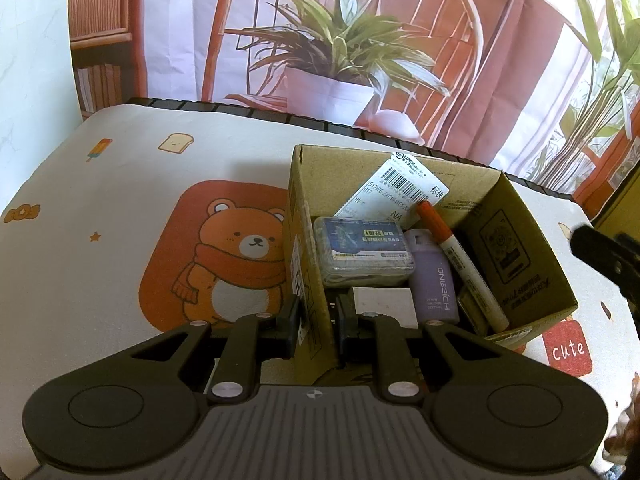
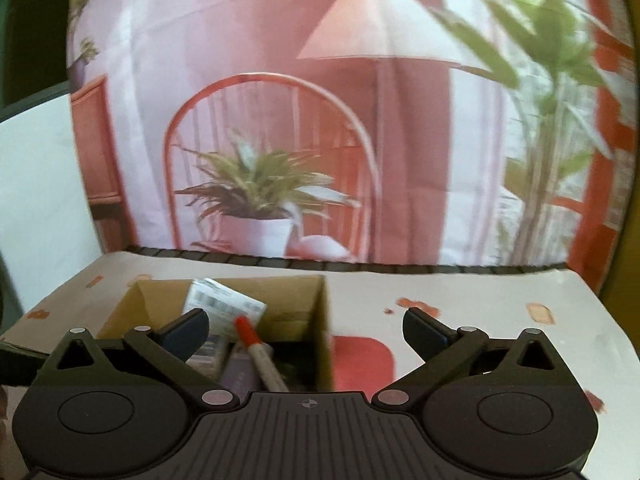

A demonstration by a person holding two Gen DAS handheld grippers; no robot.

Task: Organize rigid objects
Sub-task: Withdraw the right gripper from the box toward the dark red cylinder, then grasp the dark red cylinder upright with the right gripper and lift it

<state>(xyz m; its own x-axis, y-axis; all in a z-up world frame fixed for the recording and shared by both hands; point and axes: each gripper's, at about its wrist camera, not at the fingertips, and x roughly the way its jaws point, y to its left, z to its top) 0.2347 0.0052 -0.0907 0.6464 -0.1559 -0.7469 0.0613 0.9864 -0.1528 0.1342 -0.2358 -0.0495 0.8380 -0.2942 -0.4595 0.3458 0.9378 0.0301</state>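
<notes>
Right tongs [image 2: 306, 330] spread wide, empty, above cardboard box [image 2: 288, 300], seemingly holding red-capped marker [image 2: 256, 346]

Left wrist view: close above cardboard box [image 1: 420, 240], angled steeply down. Right wrist view: further back, shallower, facing printed backdrop [image 2: 320, 100]. Both share box, backdrop.

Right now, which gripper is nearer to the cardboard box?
Left. The left gripper is shut on the near wall of the cardboard box; the right gripper is open, beside it, touching nothing.
</notes>
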